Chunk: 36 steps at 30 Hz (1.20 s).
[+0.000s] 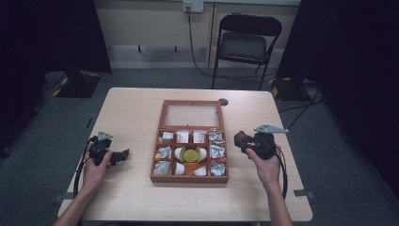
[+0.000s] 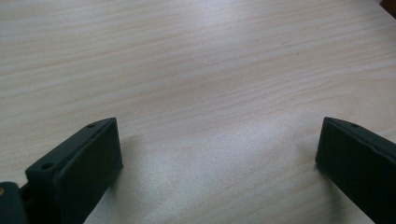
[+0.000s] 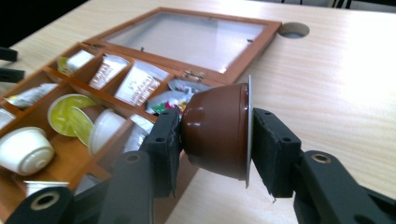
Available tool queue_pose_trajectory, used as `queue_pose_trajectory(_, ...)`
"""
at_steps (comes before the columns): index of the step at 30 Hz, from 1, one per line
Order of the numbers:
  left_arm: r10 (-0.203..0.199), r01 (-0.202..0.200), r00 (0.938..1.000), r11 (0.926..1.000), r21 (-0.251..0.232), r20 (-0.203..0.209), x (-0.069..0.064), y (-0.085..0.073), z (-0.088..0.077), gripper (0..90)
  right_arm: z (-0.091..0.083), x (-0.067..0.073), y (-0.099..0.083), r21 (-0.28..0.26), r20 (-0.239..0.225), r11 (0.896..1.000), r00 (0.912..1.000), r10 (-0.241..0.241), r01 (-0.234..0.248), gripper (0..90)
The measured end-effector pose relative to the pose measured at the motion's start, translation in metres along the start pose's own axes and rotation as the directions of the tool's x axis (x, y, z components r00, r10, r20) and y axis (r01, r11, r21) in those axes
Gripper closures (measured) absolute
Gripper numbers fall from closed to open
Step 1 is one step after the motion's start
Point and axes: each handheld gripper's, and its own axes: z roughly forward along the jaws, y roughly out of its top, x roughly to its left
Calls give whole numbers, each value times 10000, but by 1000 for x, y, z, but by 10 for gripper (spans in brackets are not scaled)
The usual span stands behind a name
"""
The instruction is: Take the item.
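**Beside the wooden box, a capsule waits to go in**

Just right of the wooden box (image 1: 189, 177), the right gripper (image 3: 215, 135) clamps a brown coffee capsule (image 3: 217, 133) above the table (image 1: 141, 197), held level and pointing at the box. It looks bound for a compartment next. Left of the box, the left gripper (image 2: 219, 154) rests low, jaws wide apart on nothing.

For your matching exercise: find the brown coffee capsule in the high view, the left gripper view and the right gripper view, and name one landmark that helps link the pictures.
High view: brown capsule right of the wooden box, in the right gripper.
Left gripper view: bare table between open jaws.
Right gripper view: centre, capsule clamped between the jaws.
Shared landmark: the box's glass lid.
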Motion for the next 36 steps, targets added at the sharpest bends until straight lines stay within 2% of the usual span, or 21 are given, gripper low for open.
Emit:
queue_pose_trajectory(10, 2, -2, 10000, 10000, 0, -1, 0, 0, 0, 0, 12, -15, -14, 538, 292, 9981, 9992, 288, -303, 545)
queue_pose_trajectory(24, 0, 0, 10000, 10000, -2, -3, 0, 0, 0, 0, 26, -22, -27, 1222, 668, 9923, 9977, 104, -185, 544)
queue_pose_trajectory(36, -24, 24, 10000, 10000, -20, -7, 0, 0, 0, 0, 39, -29, -39, 1759, 802, 9835, 9964, 291, -429, 541)
